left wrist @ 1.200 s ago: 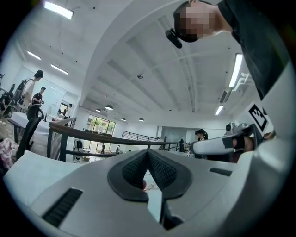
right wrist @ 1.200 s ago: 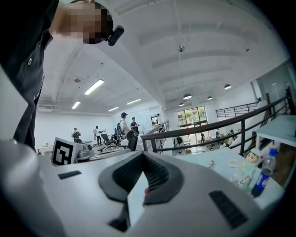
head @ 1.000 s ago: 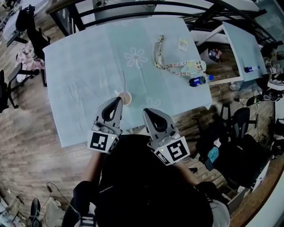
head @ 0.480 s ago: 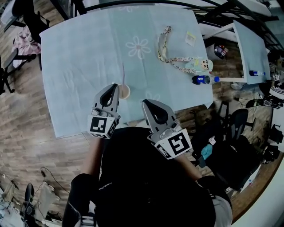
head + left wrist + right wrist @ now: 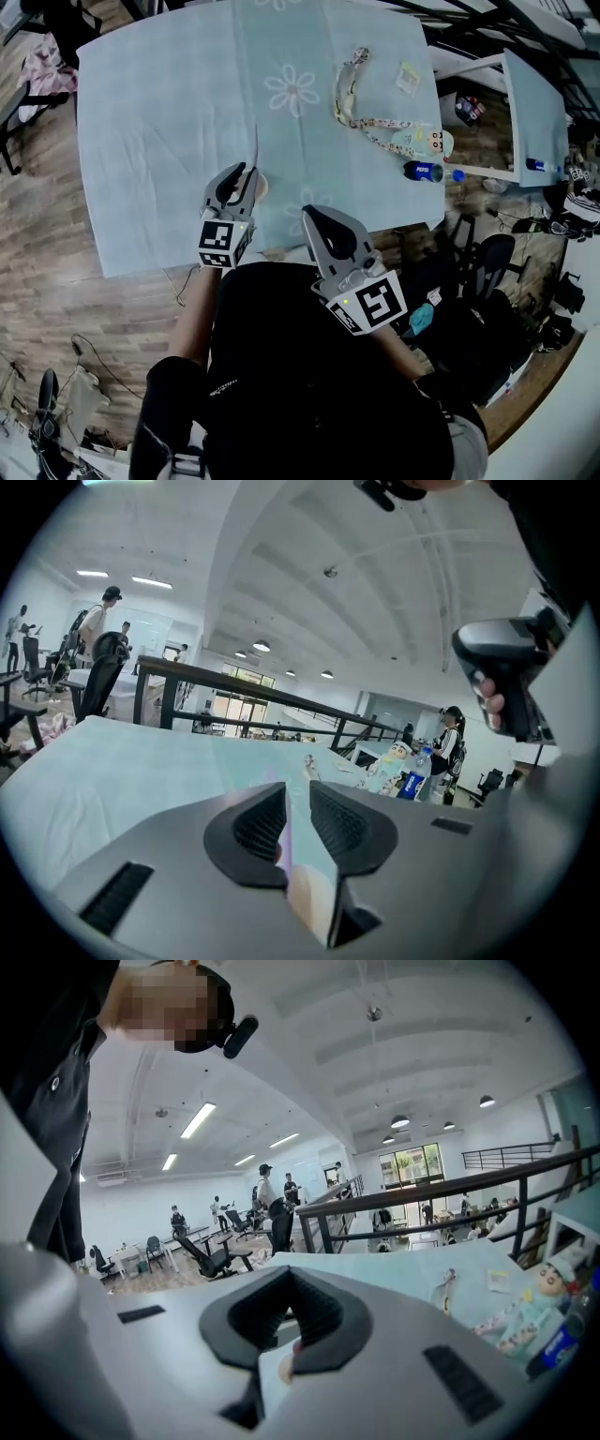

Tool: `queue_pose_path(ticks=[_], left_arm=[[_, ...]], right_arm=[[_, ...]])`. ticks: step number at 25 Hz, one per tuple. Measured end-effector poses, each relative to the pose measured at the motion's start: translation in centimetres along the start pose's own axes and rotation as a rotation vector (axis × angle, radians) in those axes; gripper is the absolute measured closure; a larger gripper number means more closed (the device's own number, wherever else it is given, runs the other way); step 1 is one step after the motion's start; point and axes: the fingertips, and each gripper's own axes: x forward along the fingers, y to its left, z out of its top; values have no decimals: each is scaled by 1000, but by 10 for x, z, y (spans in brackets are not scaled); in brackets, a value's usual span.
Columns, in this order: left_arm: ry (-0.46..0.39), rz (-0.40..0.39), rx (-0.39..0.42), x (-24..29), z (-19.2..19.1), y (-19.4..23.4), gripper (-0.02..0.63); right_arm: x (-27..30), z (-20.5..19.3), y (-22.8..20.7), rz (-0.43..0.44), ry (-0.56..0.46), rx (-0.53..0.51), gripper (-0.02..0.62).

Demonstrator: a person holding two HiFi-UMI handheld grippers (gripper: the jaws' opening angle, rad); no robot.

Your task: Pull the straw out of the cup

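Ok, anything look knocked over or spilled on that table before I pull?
Only the blue bottle appears to lie on its side near the right edge of the table, beside the doll. The cup stands upright, straw in it, with no spill visible.

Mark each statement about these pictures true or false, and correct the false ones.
1. The straw stands between the jaws of the left gripper. True.
2. The right gripper has its jaws wide apart. False: they are together, with nothing between them.
3. A bottle with a blue label is near the right edge of the table. True.
4. The straw lies flat on the table. False: it stands upright in the cup.
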Motion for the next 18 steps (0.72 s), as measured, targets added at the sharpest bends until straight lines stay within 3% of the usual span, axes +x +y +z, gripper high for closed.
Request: queue_pose_path(ticks=[11, 18], left_arm=[[162, 27, -47, 32, -40, 10, 503], [212, 34, -49, 43, -49, 9, 503]], right_arm=[[6, -6, -10, 25, 34, 18, 586], [5, -7, -18, 14, 39, 25, 586]])
